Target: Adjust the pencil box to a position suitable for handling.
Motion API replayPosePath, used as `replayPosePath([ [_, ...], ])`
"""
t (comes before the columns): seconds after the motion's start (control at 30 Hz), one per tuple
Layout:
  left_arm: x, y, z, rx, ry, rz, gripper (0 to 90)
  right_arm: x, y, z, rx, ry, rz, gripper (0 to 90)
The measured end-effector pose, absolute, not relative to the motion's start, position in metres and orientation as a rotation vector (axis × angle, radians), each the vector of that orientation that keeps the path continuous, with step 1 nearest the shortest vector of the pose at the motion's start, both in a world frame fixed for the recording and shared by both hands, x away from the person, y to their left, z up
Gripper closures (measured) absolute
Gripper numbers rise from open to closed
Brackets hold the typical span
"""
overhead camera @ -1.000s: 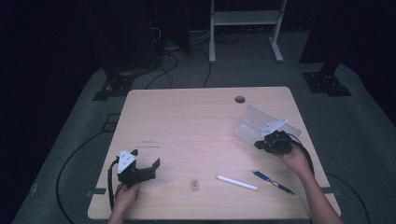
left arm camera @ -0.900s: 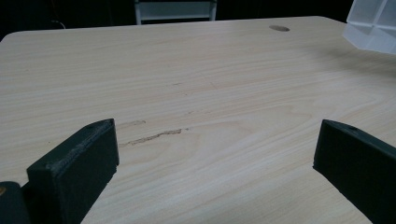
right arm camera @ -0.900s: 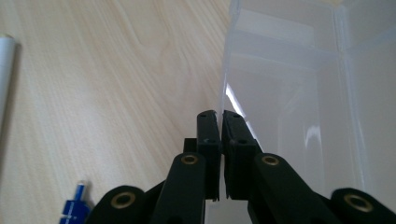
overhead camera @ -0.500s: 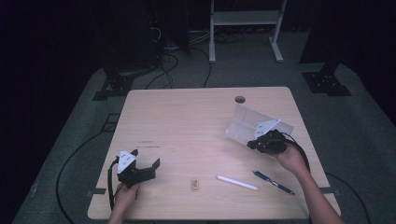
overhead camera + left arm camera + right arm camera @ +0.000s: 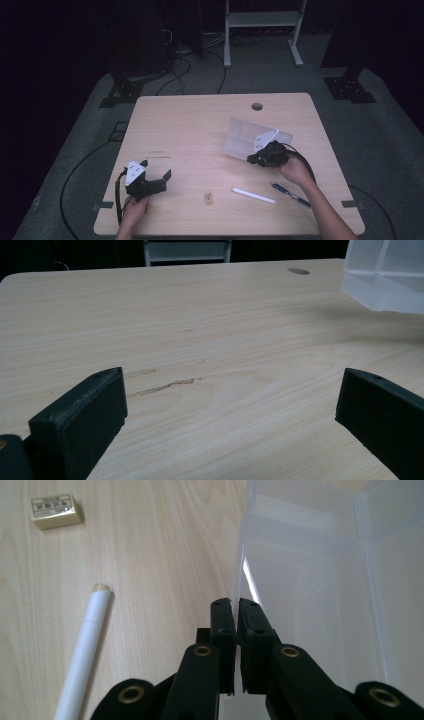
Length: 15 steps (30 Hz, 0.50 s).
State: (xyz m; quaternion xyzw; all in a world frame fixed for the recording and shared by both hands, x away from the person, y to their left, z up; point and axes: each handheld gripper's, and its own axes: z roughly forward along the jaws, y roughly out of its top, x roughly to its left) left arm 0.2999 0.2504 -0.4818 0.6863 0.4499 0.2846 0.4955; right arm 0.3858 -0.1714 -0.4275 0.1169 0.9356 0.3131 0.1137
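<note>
A clear plastic compartment box [image 5: 244,136] stands tilted on the right half of the wooden table [image 5: 200,125]. My right gripper [image 5: 256,159] is shut on its near wall. In the right gripper view the jaws [image 5: 236,605] pinch the box's thin edge [image 5: 320,580], with a white pen [image 5: 85,655] and a small eraser [image 5: 55,511] to the left. My left gripper [image 5: 155,177] rests open at the front left with nothing between its jaws. The left gripper view [image 5: 232,390] has bare table ahead and the box [image 5: 387,275] at top right.
A small eraser [image 5: 208,198], a white pen [image 5: 253,195] and a blue pen [image 5: 291,194] lie along the front edge. A cable hole [image 5: 257,106] sits near the table's far edge. Cables and a stand are on the dark floor beyond.
My right gripper has carried the clear box to the left, toward the table's middle. The left gripper has stayed still.
</note>
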Motion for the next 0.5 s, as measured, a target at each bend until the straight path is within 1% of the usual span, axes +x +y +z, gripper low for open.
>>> replayPosePath([
  [0.5, 0.301, 0.251, -0.482, 1.660, 1.094, 0.684, 0.0, 0.387, -0.135, -0.438, 0.238, 2.800, 0.949, 85.7],
])
